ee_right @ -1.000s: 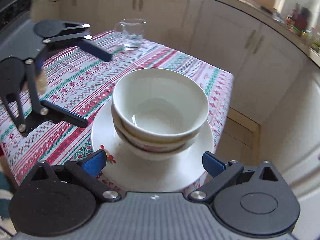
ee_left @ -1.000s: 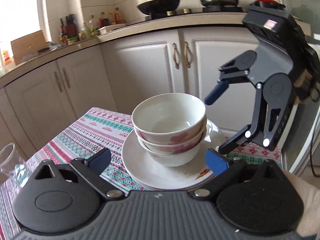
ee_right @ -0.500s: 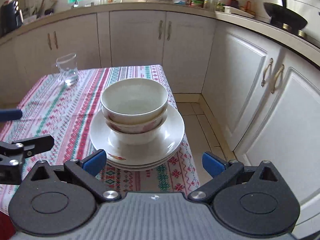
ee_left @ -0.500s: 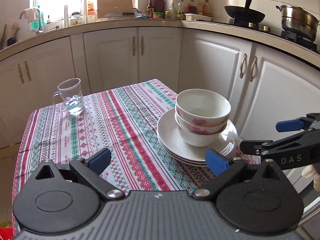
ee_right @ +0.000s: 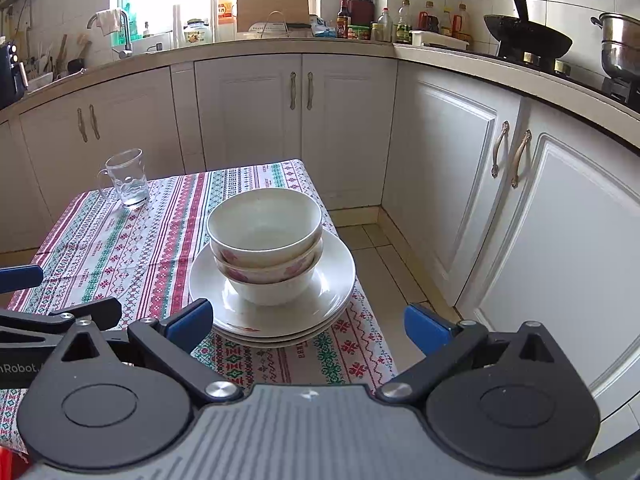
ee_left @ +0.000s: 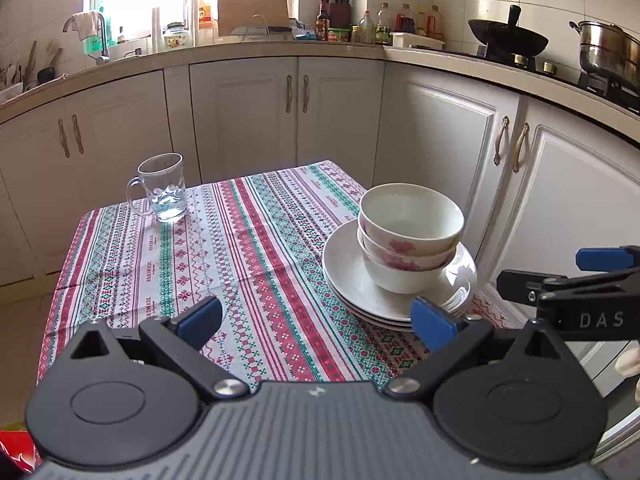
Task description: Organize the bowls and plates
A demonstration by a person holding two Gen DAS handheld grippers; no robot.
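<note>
**Three bowls nested on stacked plates**

Three nested bowls (ee_right: 265,240) sit on stacked white plates (ee_right: 338,276) at the patterned tablecloth's (ee_left: 224,248) right edge. Left gripper (ee_left: 316,316) and right gripper (ee_right: 308,322) hover nearby, jaws wide, holding nothing. Glass mug (ee_left: 162,188) stands well apart.

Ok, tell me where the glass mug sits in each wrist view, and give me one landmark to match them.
Left wrist: the glass mug stands left of centre, on the tablecloth's far left corner.
Right wrist: the glass mug stands at upper left, on the same far corner.
Shared landmark: the stacked bowls on the plates.
</note>
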